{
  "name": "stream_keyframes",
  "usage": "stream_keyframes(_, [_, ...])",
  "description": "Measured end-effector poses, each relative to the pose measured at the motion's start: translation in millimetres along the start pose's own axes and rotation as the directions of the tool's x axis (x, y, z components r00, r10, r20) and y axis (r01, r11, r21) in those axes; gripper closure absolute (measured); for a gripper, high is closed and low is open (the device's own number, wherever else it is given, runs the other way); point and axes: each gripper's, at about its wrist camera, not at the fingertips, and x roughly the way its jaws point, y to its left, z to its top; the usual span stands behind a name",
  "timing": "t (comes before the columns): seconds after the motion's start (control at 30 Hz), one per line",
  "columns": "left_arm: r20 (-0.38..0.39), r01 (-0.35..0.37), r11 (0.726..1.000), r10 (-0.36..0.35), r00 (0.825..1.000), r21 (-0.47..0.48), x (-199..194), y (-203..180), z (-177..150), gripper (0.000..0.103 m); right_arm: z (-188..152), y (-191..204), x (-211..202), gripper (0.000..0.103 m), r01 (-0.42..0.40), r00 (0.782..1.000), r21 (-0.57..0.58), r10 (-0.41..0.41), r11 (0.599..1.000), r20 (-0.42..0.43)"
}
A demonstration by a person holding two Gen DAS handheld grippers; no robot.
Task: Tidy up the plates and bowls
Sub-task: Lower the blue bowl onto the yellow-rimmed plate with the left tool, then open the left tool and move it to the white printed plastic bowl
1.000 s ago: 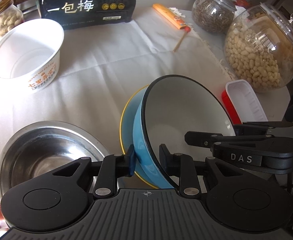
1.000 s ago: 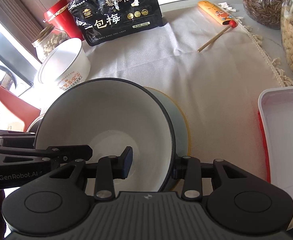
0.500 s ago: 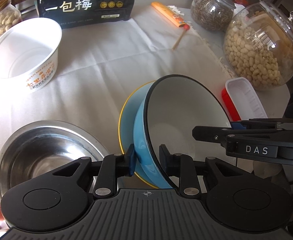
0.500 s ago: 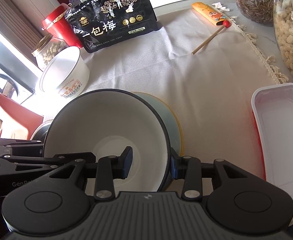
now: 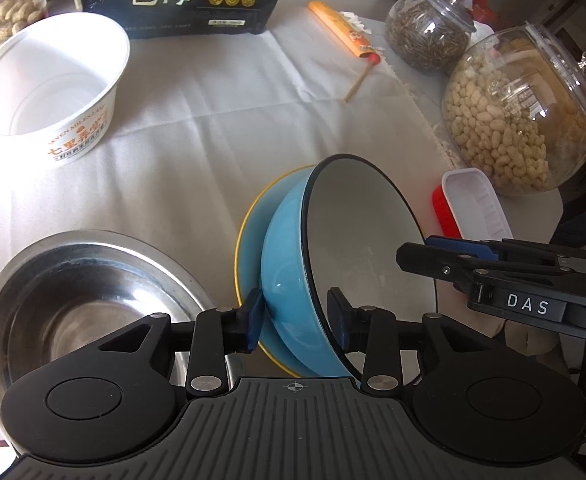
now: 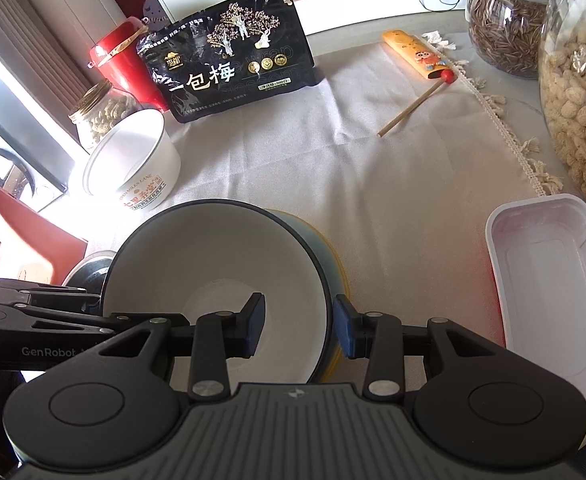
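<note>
On the cloth-covered tabletop (image 6: 373,200), near its front edge, a blue bowl (image 5: 293,264) with a white interior stands tilted in a blue plate (image 5: 249,224) with a yellow rim, so one nesting step is nearly made but the bowl is not yet seated flat; left gripper (image 5: 295,316) straddles the bowl's near wall, its jaws opening, the wall between them and the inner pad clear of it; right gripper (image 6: 299,326) straddles the opposite rim with jaws narrowly parted, though whether its pads press the wall cannot be told; a stainless steel bowl (image 5: 73,304) sits apart to the left of the pair, a white paper bowl (image 5: 49,88) farther back, and a white plastic tray (image 6: 553,280) to the right, all unstacked; by this reading the task is at an early-to-middle stage, with the blue bowl to be settled and the remaining vessels to be gathered.
</note>
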Motion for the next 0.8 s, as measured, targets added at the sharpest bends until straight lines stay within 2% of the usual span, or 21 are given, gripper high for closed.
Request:
stream_keyframes(0.17, [0.001,0.009,1.0,-0.009,1.0,-0.013,-4,1,1,0.064,0,3,1,0.065,0.009,1.0,-0.015,-0.009,1.0,0.006])
stream_keyframes(0.27, [0.028,0.008,1.0,-0.008,1.0,0.004,-14,-3,2,0.072,0,4,1,0.064,0.04,0.999,-0.024,-0.04,0.999,0.013])
stream_keyframes(0.37, [0.065,0.017,1.0,-0.019,0.998,0.022,-27,-5,4,0.073,1,1,-1,0.062,0.029,0.999,-0.019,-0.029,0.999,0.022])
stream_keyframes(0.43, [0.077,0.022,1.0,-0.023,0.997,0.013,-31,-2,7,0.078,2,1,-3,0.062,0.023,0.999,-0.022,-0.022,1.0,0.026])
stream_keyframes(0.57, [0.105,0.02,0.999,-0.017,0.994,-0.027,-42,11,14,0.08,3,4,-4,0.062,0.038,0.999,-0.038,-0.037,0.999,0.029])
stream_keyframes(0.7, [0.213,0.022,0.996,-0.003,0.977,-0.087,-70,38,37,0.08,19,15,-15,0.062,0.077,0.995,-0.099,-0.07,0.992,0.068])
stream_keyframes(0.8, [0.321,0.005,0.982,0.057,0.945,-0.189,-89,80,61,0.08,39,35,-26,0.059,0.104,0.989,-0.165,-0.084,0.981,0.122])
